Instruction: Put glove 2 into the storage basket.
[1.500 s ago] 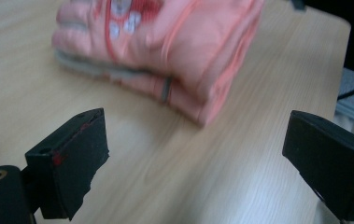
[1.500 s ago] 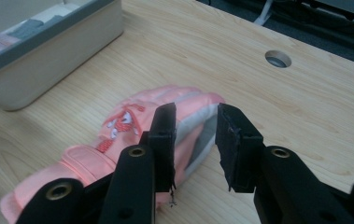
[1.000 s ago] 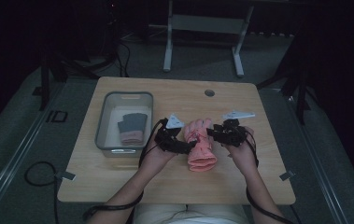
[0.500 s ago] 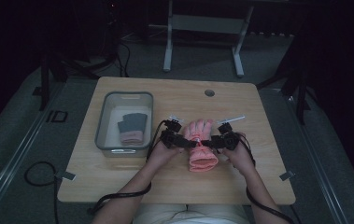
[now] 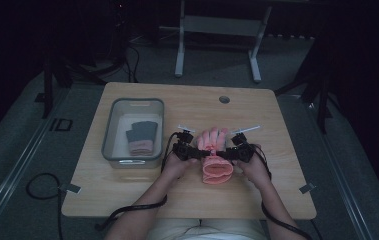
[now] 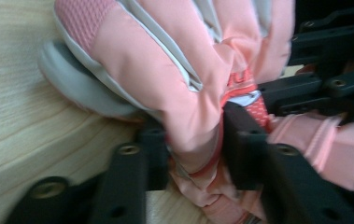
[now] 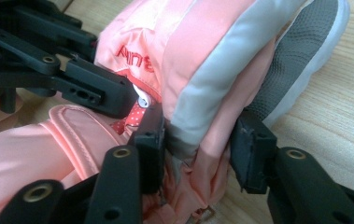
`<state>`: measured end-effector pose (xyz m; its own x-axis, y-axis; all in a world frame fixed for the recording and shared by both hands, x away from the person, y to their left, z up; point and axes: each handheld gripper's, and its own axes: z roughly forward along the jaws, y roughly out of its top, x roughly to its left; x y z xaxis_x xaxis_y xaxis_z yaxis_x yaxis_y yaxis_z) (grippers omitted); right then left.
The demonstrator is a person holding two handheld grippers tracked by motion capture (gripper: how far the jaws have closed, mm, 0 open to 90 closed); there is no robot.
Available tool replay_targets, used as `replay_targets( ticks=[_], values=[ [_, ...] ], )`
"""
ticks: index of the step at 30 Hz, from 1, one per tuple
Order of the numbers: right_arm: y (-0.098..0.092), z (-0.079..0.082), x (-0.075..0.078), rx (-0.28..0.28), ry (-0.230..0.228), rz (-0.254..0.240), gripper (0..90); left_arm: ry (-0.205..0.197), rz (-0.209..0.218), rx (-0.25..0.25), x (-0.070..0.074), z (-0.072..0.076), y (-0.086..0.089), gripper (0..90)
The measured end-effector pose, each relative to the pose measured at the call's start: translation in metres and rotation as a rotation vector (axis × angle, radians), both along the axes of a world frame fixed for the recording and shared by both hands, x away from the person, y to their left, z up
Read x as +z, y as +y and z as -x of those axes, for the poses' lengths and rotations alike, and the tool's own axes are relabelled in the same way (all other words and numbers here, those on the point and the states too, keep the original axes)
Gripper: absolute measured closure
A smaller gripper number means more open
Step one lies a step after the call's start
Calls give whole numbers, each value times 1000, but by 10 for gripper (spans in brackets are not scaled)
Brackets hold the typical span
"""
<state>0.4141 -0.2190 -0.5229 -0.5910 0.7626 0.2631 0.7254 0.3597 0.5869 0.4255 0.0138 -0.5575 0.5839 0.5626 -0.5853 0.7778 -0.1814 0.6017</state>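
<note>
the left tongs are closed on a gathered fold of a pink and pale grey padded fabric glove, their black jaws pressing the cloth from both sides. the right tongs pinch the same glove at its wrist part, fabric bunched between the jaws; red lettering shows on the pink panel. in the high view the left tongs and right tongs meet from either side of the glove, which lies near the middle of the light wooden tabletop, fingers pointing far, cuff toward the person. to the left stands a clear rectangular plastic bin holding a dark grey and pink folded glove. a small round hole sits at the tabletop's far side.
</note>
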Motion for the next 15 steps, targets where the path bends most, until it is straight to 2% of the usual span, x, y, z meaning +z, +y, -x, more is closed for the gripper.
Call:
replay_targets(
  ticks=[2,4,6,12,14,15],
  values=[
    [-2,2,0,-7,-4,-15,625,-10,5,-10,2,1,0,720],
    [-5,3,0,-2,-11,-34,636,-31,-12,-22,7,3,-4,740],
    [-9,4,0,-6,2,-56,643,-44,-27,-34,13,5,-6,748],
    [-14,13,8,-6,-28,-75,658,-65,-35,-62,28,8,-11,760],
    [-16,16,14,-11,-44,-85,660,-69,-22,-61,36,9,-11,761],
    [-17,17,18,-15,-58,-90,661,-91,-31,-62,43,9,-11,763]
  ],
)
